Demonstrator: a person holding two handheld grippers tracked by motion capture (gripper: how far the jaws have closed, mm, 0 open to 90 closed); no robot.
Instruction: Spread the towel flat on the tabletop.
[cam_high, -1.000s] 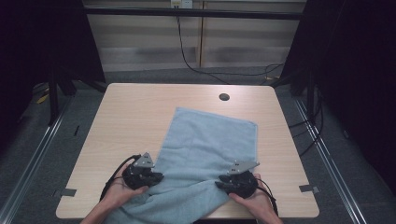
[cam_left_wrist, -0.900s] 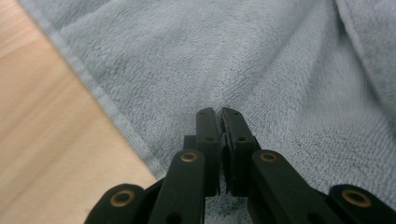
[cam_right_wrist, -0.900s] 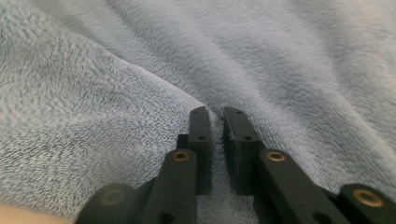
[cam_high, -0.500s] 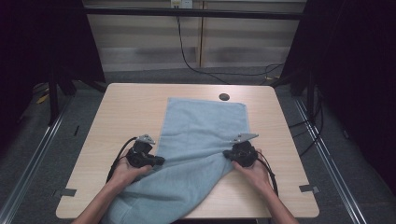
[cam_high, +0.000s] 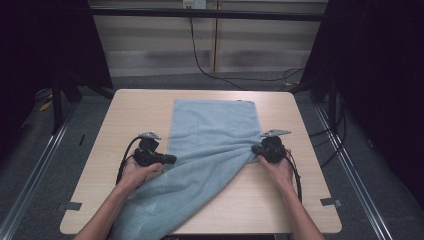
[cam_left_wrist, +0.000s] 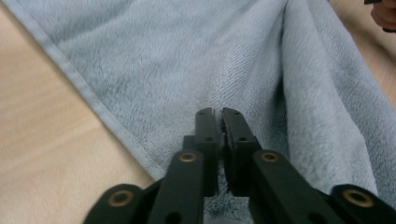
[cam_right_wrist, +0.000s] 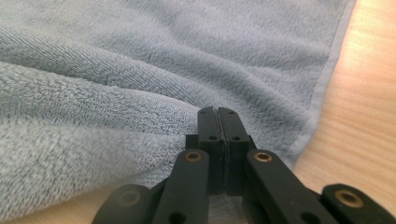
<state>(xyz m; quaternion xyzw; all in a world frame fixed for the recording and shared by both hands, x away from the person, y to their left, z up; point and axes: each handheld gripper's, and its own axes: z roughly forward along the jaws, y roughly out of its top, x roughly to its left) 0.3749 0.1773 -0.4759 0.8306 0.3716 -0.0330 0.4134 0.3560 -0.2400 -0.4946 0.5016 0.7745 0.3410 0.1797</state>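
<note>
Fingers of the right gripper (cam_right_wrist: 218, 112) were pressed flat together, with no gap between them, pinching a fold of the light blue towel (cam_high: 212, 145) at its right edge. In the high view that gripper (cam_high: 256, 149) sat just off the towel's right side, held in the person's right hand (cam_high: 279, 167), and the cloth bunched into a ridge running from the pinch toward the towel's near left corner. In the right gripper view the towel's hemmed edge ran up the right, with bare wood beyond it.

On the towel's left edge, the left gripper (cam_high: 172, 159) lay in the person's left hand (cam_high: 140, 172). Its fingers (cam_left_wrist: 206, 128) stood almost closed, a thin slit between the tips; they had just been opening a little. Towel pile showed below and around them, near the hem, but whether any cloth was still caught in the slit I cannot tell. In that view a raised fold (cam_left_wrist: 317, 121) ran along the towel to the right of the fingers.

The towel lay on the wooden bench (cam_high: 125, 115), its far half spread flat and square near the bench's far edge. Its near part was drawn diagonally toward the bench's near left corner, where it hung over the front edge.
</note>
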